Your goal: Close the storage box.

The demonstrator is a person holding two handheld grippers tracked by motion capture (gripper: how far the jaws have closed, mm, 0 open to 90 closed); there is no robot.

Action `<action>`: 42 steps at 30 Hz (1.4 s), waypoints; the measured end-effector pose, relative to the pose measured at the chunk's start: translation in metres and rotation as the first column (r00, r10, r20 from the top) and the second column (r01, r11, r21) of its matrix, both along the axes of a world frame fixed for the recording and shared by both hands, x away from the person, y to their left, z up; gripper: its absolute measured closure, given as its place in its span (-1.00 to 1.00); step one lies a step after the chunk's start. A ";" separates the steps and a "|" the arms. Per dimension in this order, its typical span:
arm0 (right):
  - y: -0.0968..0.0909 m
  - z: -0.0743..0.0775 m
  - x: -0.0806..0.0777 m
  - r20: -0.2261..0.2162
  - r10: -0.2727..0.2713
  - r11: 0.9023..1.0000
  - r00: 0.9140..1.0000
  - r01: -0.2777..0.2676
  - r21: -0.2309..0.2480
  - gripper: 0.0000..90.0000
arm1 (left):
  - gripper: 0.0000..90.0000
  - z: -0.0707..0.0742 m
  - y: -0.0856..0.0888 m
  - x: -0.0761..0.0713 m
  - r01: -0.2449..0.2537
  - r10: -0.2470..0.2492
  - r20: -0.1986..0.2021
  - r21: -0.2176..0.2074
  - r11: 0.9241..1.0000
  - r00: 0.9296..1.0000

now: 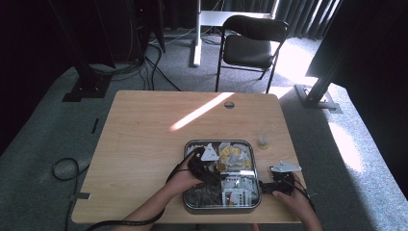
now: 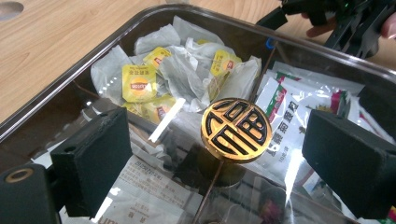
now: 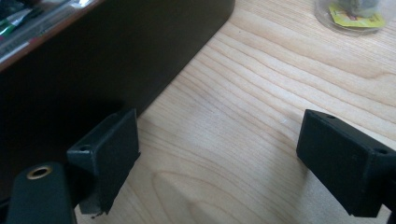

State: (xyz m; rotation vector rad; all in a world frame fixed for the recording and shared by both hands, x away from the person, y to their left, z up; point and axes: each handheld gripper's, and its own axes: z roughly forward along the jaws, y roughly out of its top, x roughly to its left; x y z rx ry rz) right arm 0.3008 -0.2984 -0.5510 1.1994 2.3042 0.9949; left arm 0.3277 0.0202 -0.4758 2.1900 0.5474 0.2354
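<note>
A metal-rimmed box [image 1: 188, 150] with a clear lid lies near the table's front edge. On the lid stands a round gold-and-black knob [image 2: 236, 129], with yellow-tagged tea bags [image 2: 140, 84] and printed packets [image 2: 299, 107] under it. My left gripper [image 2: 219, 126] is open, its pads either side of the knob and clear of it. From above, the left gripper [image 1: 217, 168] sits over the box's middle by the knob [image 1: 221, 166]. My right gripper [image 3: 222, 140] is open over bare wood, its left pad beside the box's dark wall [image 3: 116, 56]. In the high view the right gripper [image 1: 264, 185] is at the box's right side.
A small clear cup [image 1: 262, 141] with a yellow tag inside stands on the table beyond the box's right corner, and is also ahead of the right gripper [image 3: 355, 11]. The table has a cable hole [image 1: 229, 104] near its far edge. A black chair [image 1: 250, 43] stands behind.
</note>
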 end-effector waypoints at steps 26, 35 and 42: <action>0.000 0.000 0.000 0.000 0.000 1.000 1.000 0.000 0.000 -0.73 | -0.99 0.007 0.041 0.003 -0.114 0.114 0.027 -0.030 0.993 0.993; 0.000 0.000 0.000 0.000 0.000 1.000 1.000 0.000 -0.001 -0.73 | -0.99 0.007 0.063 0.001 -0.134 0.136 0.037 -0.042 0.990 0.990; 0.000 0.000 0.000 0.000 0.000 1.000 1.000 0.000 -0.001 -0.73 | -0.99 0.004 0.083 0.001 -0.165 0.167 0.028 -0.052 0.985 0.986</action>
